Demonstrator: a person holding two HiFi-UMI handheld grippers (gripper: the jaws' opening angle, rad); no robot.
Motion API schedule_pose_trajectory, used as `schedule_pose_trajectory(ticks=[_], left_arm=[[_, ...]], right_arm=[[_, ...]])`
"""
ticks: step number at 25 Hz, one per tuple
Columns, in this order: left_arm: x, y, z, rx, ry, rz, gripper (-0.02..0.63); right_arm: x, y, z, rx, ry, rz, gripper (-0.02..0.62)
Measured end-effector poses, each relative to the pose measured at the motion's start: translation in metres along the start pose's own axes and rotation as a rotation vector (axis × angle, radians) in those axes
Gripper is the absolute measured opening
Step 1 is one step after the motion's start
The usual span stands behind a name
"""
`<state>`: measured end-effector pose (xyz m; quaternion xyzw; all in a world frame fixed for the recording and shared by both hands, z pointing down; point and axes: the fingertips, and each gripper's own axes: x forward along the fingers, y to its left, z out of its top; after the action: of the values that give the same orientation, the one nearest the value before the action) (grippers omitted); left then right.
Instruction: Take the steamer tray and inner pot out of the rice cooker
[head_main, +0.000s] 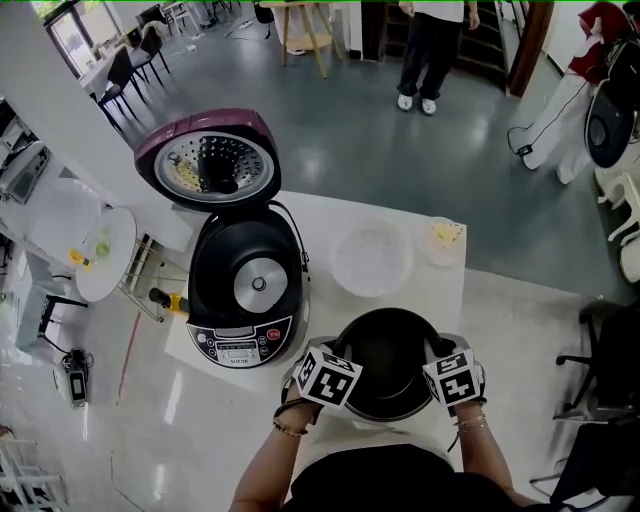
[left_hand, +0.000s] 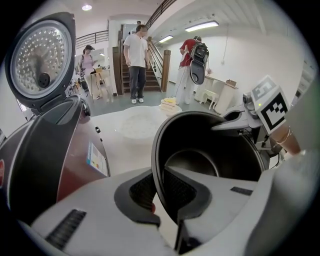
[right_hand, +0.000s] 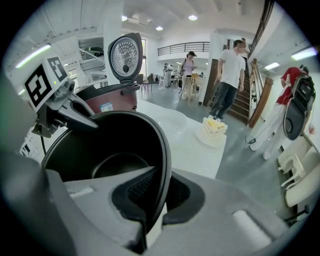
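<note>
Left gripper: clamped down on the rim of the inner pot on my left side. One pad is inside the wall and one outside, with only the pot's wall between them.
Right gripper: same story on the opposite rim, jaws pinched onto the pot's wall with nothing else in there.
Inner pot: dark, empty and upright. It's out of the cooker and held between my two grippers over the near end of the white table. I can't tell whether its base touches the tabletop.
Rice cooker: just left of the pot, on the table's left part. The cavity is bare, with a round metal plate showing at the bottom.
Lid: swung up and back, its perforated inner face turned towards me.
Steamer tray: pale and round, lying flat on the table beyond the pot. It's apart from the pot and to the right of the cooker.
Small plate: at the far right corner, just beside the tray, with something yellow on it.
Background: a person stands on the grey floor past the table.
</note>
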<state>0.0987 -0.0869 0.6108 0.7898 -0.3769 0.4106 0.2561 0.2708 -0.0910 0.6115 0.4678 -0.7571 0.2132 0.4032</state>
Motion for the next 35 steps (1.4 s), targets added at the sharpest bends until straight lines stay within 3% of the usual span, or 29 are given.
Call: schedule_pose_trajectory(ticks=[7,11,16,19,20,23,26,31,35], left_arm=[[0.005,0.004,0.007,0.009,-0.027,0.004,0.034],[0.004,0.007,0.014,-0.009,-0.126,-0.013,0.037],[-0.014,0.016,0.022,-0.006,-0.246,0.07,0.083],[-0.032,0.024,0.029,-0.002,-0.301,0.124,0.116],[-0.041,0.027,0.032,0.0,-0.326,0.146,0.118],[-0.069,0.032,0.048,-0.015,-0.414,0.165,0.118],[-0.1,0.033,0.066,-0.043,-0.519,0.167,0.118],[-0.16,0.029,0.096,-0.088,-0.753,0.186,0.118],[-0.197,0.023,0.108,-0.099,-0.875,0.178,0.118]], right_arm=[[0.004,-0.004,0.002,0.019,-0.005,-0.003,0.008],[0.004,-0.004,0.002,0.035,-0.023,-0.007,0.009],[0.002,-0.004,0.005,0.004,-0.048,-0.037,0.02],[-0.006,-0.008,0.012,-0.013,-0.081,-0.057,0.119],[-0.011,-0.009,0.017,-0.018,-0.097,-0.061,0.12],[-0.033,-0.013,0.036,-0.016,-0.193,-0.088,0.12],[-0.065,-0.02,0.062,0.002,-0.362,-0.129,0.118],[-0.117,-0.025,0.089,0.084,-0.573,-0.116,0.048],[-0.157,-0.023,0.107,0.098,-0.701,-0.117,0.008]])
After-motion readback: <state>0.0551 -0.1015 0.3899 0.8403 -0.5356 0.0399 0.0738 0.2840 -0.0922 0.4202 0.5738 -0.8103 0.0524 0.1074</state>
